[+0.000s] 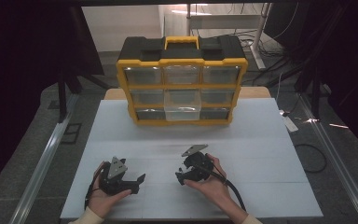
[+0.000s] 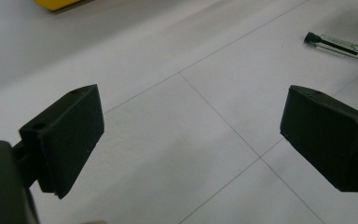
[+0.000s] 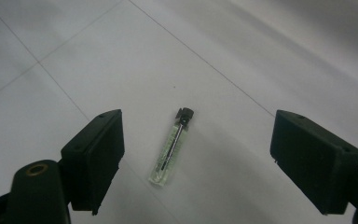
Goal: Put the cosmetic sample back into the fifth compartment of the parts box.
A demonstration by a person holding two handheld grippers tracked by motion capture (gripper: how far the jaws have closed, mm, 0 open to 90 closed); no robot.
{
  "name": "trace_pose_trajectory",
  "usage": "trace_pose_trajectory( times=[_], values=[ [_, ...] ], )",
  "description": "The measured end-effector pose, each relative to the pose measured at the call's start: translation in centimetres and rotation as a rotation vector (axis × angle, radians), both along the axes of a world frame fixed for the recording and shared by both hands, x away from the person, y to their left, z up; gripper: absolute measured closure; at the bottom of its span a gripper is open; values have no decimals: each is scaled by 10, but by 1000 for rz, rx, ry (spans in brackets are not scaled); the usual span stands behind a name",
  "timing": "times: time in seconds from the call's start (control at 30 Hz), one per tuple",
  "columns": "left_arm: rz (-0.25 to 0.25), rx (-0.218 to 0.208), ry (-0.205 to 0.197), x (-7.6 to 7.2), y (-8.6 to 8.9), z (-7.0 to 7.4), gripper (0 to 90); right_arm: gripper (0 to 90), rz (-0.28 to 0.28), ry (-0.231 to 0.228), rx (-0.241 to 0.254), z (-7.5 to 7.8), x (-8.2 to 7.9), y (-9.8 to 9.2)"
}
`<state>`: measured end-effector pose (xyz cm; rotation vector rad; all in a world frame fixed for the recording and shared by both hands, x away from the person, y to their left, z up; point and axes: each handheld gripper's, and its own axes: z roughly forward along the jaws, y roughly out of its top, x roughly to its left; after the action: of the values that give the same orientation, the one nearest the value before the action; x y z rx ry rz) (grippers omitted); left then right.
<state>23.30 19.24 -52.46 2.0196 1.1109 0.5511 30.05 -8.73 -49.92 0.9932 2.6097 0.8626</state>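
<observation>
A yellow and black organizer (image 1: 182,79) is seen upright at the upper centre of the high view, at the far end of the white desk (image 1: 261,154). Nine clear drawers are shown in three rows; the middle drawer (image 1: 182,106) is pulled out. Cables (image 1: 279,56) are seen on the floor at the upper right.

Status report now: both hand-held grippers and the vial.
Left hand-held gripper open, empty. Right hand-held gripper open, jaws either side of the vial, not touching. Vial flat on the white table. Nothing in the way.
</observation>
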Motion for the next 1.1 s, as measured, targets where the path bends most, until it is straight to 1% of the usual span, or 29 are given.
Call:
trace_pose_trajectory(
  times=[0.07, 0.23, 0.27, 0.37, 0.43, 0.57, 0.67, 0.7, 0.87, 0.97, 1.07, 1.1],
  values=[
    [0, 1, 1, 0, 0, 0, 65, 191, 0, 5, -7, -3, 1, 1],
    [-5, 5, 1, 0, 0, 0, 64, 218, 1, 6, -43, -10, 3, 6],
    [-5, 5, 1, 0, 0, 0, 64, 218, 1, 6, -43, -10, 3, 6],
    [-3, 2, 1, 1, -1, -1, 64, 250, 13, 1, -83, -16, 2, 11],
    [-4, 3, 1, 1, -1, -1, 64, 291, 21, 4, -102, -19, 1, 12],
    [-5, 5, -1, 0, -2, -1, 64, 379, 23, 18, -97, -18, -1, 14],
    [-5, 6, -3, 0, -2, -1, 64, 462, 43, 22, -95, -18, -2, 15],
    [-6, 6, -2, 0, -2, -1, 64, 462, 43, 22, -95, -18, -2, 15],
    [-6, 6, -3, 0, -2, -1, 64, 649, 72, 22, -108, -16, -5, 18],
    [-7, 5, -2, 0, -2, -1, 64, 715, 73, 25, -113, -15, -5, 20],
    [-7, 7, -1, 0, -3, -1, 64, 798, 71, 32, -103, -15, -4, 19],
    [-7, 7, -1, 0, -3, -1, 64, 798, 71, 32, -103, -15, -4, 19]
  ],
)
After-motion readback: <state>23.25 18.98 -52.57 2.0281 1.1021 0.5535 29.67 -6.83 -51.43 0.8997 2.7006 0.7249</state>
